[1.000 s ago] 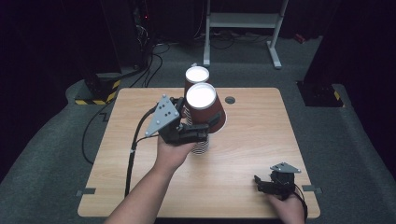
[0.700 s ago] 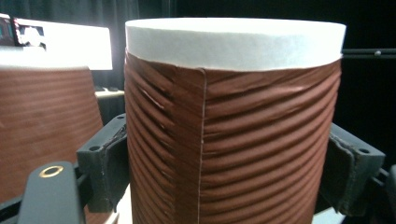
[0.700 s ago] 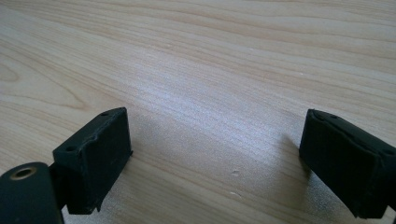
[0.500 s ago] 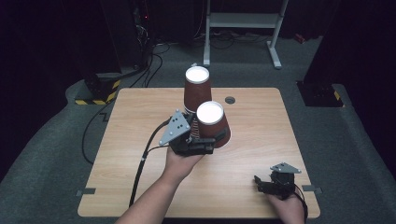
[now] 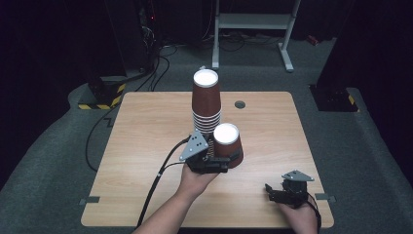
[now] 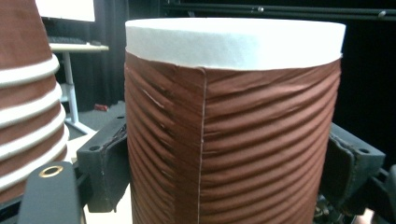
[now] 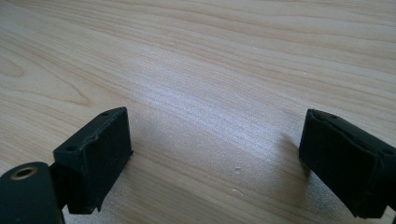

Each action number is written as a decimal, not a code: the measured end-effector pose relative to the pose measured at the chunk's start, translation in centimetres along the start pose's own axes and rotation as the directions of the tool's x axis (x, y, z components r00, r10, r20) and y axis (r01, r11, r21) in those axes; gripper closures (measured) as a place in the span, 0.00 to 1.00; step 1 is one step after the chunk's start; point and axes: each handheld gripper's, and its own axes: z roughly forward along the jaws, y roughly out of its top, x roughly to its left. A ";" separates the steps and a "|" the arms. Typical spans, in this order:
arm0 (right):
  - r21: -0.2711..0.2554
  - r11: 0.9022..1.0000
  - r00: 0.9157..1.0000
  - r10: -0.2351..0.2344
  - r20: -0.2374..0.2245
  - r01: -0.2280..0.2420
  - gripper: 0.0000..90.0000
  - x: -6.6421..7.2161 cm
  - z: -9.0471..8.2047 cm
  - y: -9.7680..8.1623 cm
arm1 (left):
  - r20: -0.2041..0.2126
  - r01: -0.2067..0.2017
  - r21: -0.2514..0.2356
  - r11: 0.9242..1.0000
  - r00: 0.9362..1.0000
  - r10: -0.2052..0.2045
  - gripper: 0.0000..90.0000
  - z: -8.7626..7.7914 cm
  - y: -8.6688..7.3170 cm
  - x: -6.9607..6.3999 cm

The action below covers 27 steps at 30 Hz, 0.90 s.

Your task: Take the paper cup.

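Note:
An upside-down brown ribbed paper cup [image 5: 228, 145] [image 6: 233, 130] with a white base is clamped between the jaws of my left gripper [image 5: 220, 157], near the middle of the wooden table [image 5: 146, 126]. Just behind it stands a stack of several upside-down brown cups [image 5: 206, 102] [image 6: 25, 102]; in the left gripper view it rises at the left edge. Both black pads press on the held cup's sides. My right gripper [image 5: 280, 191] [image 7: 219, 163] rests low at the table's front right, jaws wide apart over bare wood, nothing between them.
A small dark round grommet [image 5: 239, 104] sits in the tabletop behind the stack. The left gripper's cable [image 5: 156, 187] trails back over the front left of the table. Beyond the table stand a white-framed stand [image 5: 253, 29] and dark equipment with cables on the floor.
My left gripper has carried the cup down and toward the front, away from the top of the stack, to a spot low in front of it. The right gripper has stayed where it was.

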 end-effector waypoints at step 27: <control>-0.268 0.962 0.996 -0.069 -0.063 0.049 0.26 2.2 -2.6 0.4 | 0.112 0.158 0.125 0.980 0.979 -0.172 0.20 1.9 -4.2 -0.3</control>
